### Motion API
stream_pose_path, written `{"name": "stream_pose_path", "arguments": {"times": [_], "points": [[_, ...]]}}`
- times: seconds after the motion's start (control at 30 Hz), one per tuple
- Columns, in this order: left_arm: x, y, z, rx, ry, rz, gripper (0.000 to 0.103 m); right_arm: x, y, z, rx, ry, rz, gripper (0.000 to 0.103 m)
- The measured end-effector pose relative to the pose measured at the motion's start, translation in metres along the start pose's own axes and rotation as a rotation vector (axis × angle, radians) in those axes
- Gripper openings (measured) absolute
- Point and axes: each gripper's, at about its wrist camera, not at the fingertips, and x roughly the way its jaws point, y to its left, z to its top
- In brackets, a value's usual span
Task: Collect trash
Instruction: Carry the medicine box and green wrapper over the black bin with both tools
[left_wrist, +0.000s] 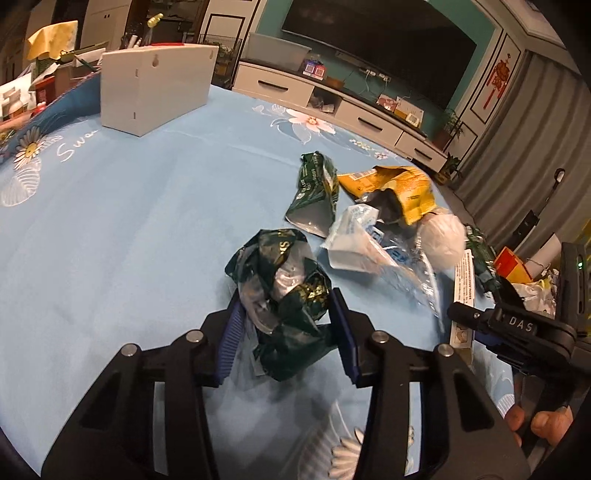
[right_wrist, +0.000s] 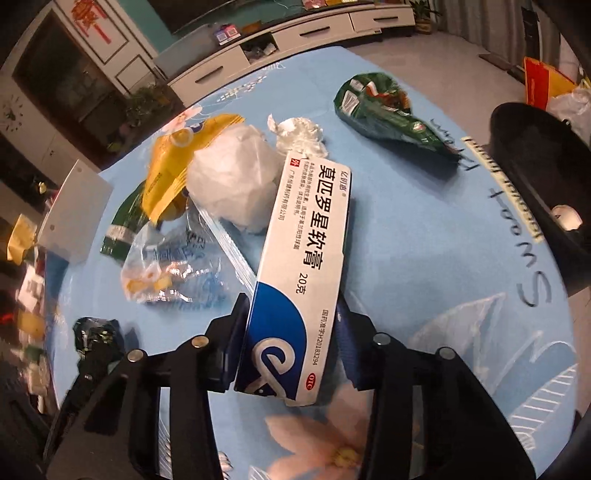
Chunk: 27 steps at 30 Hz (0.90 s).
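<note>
Left tongs (left_wrist: 286, 325): closed on a crumpled dark green wrapper (left_wrist: 282, 295), blue pads pressed to either side; it sits low centre of the left wrist view, seemingly held just over the worktop (left_wrist: 129, 229); a side pinch suits so soft and springy a wad
Right tongs (right_wrist: 293, 325): clamped on the blue end of a white and blue ointment box (right_wrist: 306, 254); the box juts forward up the middle of the right wrist view, its far end over the pile; gripping the narrow sides near one end keeps a light carton steady
Remaining trash: right of centre in the left wrist view, a flattened green packet (left_wrist: 314, 192), a yellow bag (left_wrist: 399, 188), a clear plastic bag (left_wrist: 373, 251) and a white paper ball (left_wrist: 443, 240), bunched and overlapping, so single picks look awkward
Further trash: a second green packet (right_wrist: 384, 110) lies apart, upper right of the right wrist view; a white tissue (right_wrist: 299, 134) sits just beside the ball
White box (left_wrist: 155, 88): upright, upper left of the left wrist view, well apart from the pile; possibly the collecting spot, I cannot tell
Stage: both tongs loaded; most litter not yet collected
Risk: the wrapper could spring loose
</note>
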Motion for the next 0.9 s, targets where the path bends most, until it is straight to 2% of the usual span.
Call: {"name": "stream_pose_path", "arguments": {"times": [0.13, 0.37, 0.67, 0.9], "points": [[-0.019, -0.003, -0.011, -0.002, -0.009, -0.011, 0.047, -0.024, -0.013, -0.012, -0.015, -0.018, 0.009, 0.045], [-0.049, -0.022, -0.029, 0.027, -0.037, -0.037, 0.047, -0.06, -0.021, -0.037, -0.119, -0.049, -0.003, 0.045], [-0.077, -0.034, -0.044, 0.061, -0.082, -0.049, 0.047, -0.09, 0.004, -0.06, -0.316, -0.126, -0.041, 0.045], [-0.089, -0.039, -0.055, 0.075, -0.096, -0.059, 0.047, -0.098, 0.015, -0.071, -0.37, -0.154, -0.042, 0.045]]}}
